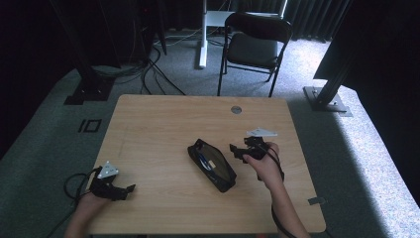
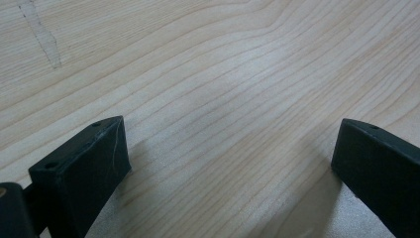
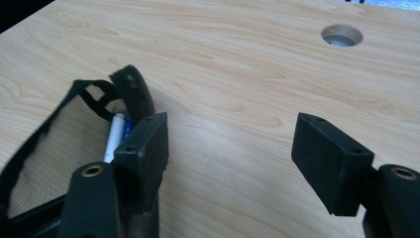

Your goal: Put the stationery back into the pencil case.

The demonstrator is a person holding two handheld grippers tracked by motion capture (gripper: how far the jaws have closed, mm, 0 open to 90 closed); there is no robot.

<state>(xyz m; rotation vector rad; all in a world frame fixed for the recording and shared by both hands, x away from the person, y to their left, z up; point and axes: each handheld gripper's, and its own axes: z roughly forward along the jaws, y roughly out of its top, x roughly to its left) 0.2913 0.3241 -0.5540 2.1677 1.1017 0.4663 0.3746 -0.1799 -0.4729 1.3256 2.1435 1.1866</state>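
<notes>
Lying open near the middle of the wooden table (image 1: 163, 124) is a black pencil case (image 1: 212, 164), set at a slant with its mouth upward and a pen (image 3: 114, 136) and other small items showing inside. The right gripper (image 1: 236, 150) sits just to the right of the case, held in the person's right hand (image 1: 265, 166), its tips reaching toward the case's upper right edge. In the right gripper view its fingers (image 3: 331, 157) are spread wide with bare wood between them; the left one stands right at the case's rim, though whether it touches is hard to tell. The left gripper (image 1: 130, 189) rests near the table's front left corner, well apart from the case, in the left hand (image 1: 91, 201). Its fingers (image 2: 84, 173) are likewise spread, holding nothing, low over the wood. A round cable hole (image 1: 236, 109) sits near the table's far edge, and a dark folding chair (image 1: 253, 47) stands beyond it on the carpet (image 1: 366, 163).
</notes>
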